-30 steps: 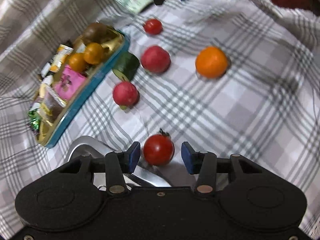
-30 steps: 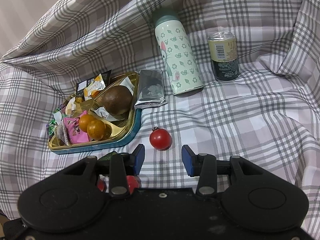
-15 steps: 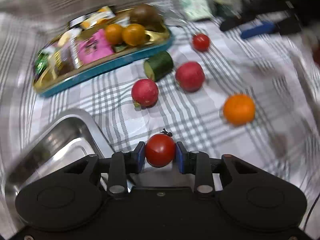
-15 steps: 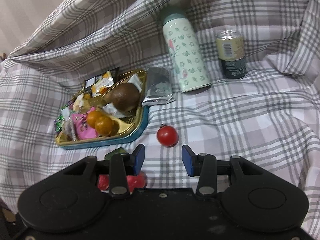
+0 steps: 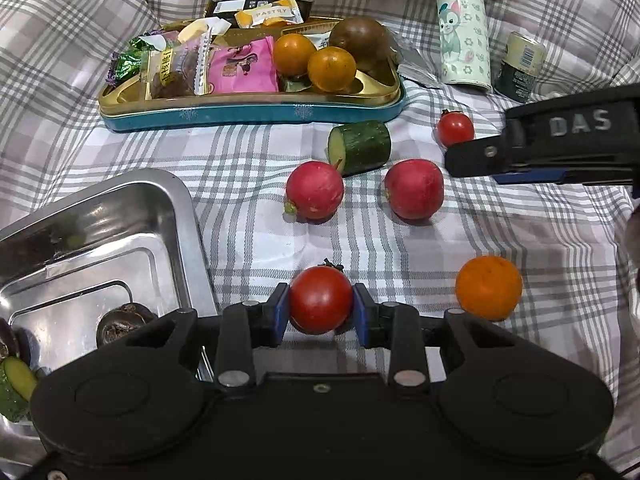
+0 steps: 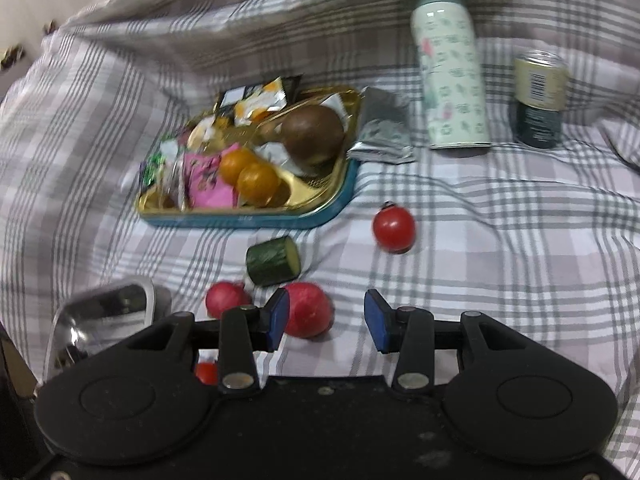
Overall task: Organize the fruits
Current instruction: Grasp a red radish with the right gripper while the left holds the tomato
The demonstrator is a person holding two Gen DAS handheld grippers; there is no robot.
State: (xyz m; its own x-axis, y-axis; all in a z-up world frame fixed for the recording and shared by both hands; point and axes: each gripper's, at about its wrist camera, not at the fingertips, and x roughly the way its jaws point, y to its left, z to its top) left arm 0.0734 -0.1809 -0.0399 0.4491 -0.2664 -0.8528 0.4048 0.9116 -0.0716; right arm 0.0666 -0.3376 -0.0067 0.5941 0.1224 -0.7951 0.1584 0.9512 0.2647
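My left gripper [image 5: 321, 306] is shut on a red tomato [image 5: 321, 300], just right of the steel tray [image 5: 120, 208], which holds a cucumber piece [image 5: 14, 384] and a dark fruit [image 5: 124, 322]. On the checked cloth lie two red radishes [image 5: 315, 190] [image 5: 414, 189], a cucumber piece [image 5: 360, 146], a second tomato [image 5: 455, 128] and an orange [image 5: 489, 287]. My right gripper [image 6: 325, 316] is open and empty above the cloth, a radish [image 6: 308, 314] by its left pad; the second tomato [image 6: 394, 229] lies ahead.
A gold and teal tin [image 5: 248, 110] of snack packets, two small oranges [image 5: 316, 64] and a brown fruit [image 5: 362, 42] stands at the back. A patterned flask [image 5: 464, 32], a can [image 5: 520, 66] and a silver packet [image 6: 382, 128] stand behind it.
My left gripper closed on the tomato and swung left beside the steel tray. My right gripper pulled back and up, so the radishes and cucumber came into its view.
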